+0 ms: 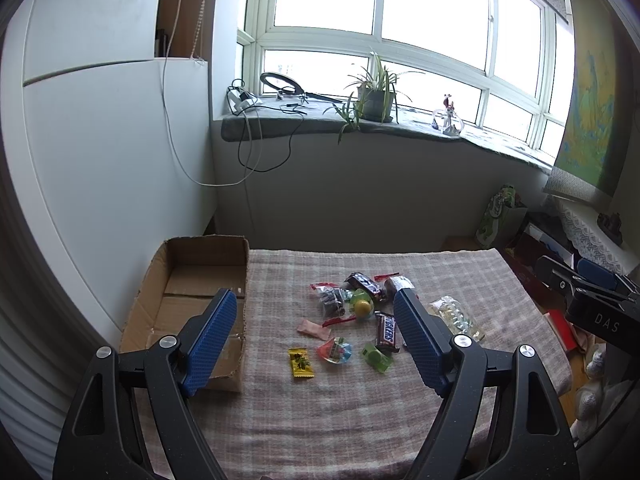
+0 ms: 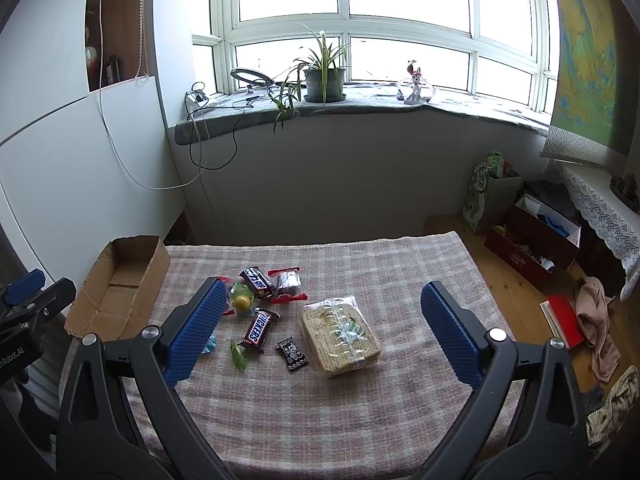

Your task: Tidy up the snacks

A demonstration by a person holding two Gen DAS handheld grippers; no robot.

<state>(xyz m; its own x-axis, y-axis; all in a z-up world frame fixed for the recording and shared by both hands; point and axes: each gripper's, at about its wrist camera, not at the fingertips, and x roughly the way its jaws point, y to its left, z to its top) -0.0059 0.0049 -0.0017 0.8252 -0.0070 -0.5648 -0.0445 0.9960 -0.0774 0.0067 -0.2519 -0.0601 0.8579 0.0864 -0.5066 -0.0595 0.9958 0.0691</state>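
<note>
Several wrapped snacks lie in a loose pile on the plaid-covered table point(image 1: 320, 420): a Snickers bar point(image 1: 386, 332) point(image 2: 259, 328), a second dark bar point(image 1: 366, 285) point(image 2: 259, 282), a yellow candy point(image 1: 301, 363), a green packet point(image 1: 377, 357), a small black packet point(image 2: 292, 354) and a clear bag of crackers point(image 2: 340, 336) point(image 1: 456, 316). An empty cardboard box point(image 1: 192, 300) point(image 2: 120, 284) stands at the table's left edge. My left gripper point(image 1: 320, 300) is open above the pile. My right gripper point(image 2: 322, 294) is open above the cracker bag. Both are empty.
A window sill with a potted plant point(image 2: 324, 76), a ring light point(image 1: 282, 82) and hanging cables runs behind the table. A white wall panel point(image 1: 100, 152) is at the left. Boxes point(image 2: 532, 240), a green bag point(image 2: 486, 192) and cloth point(image 2: 596, 320) lie on the floor at the right.
</note>
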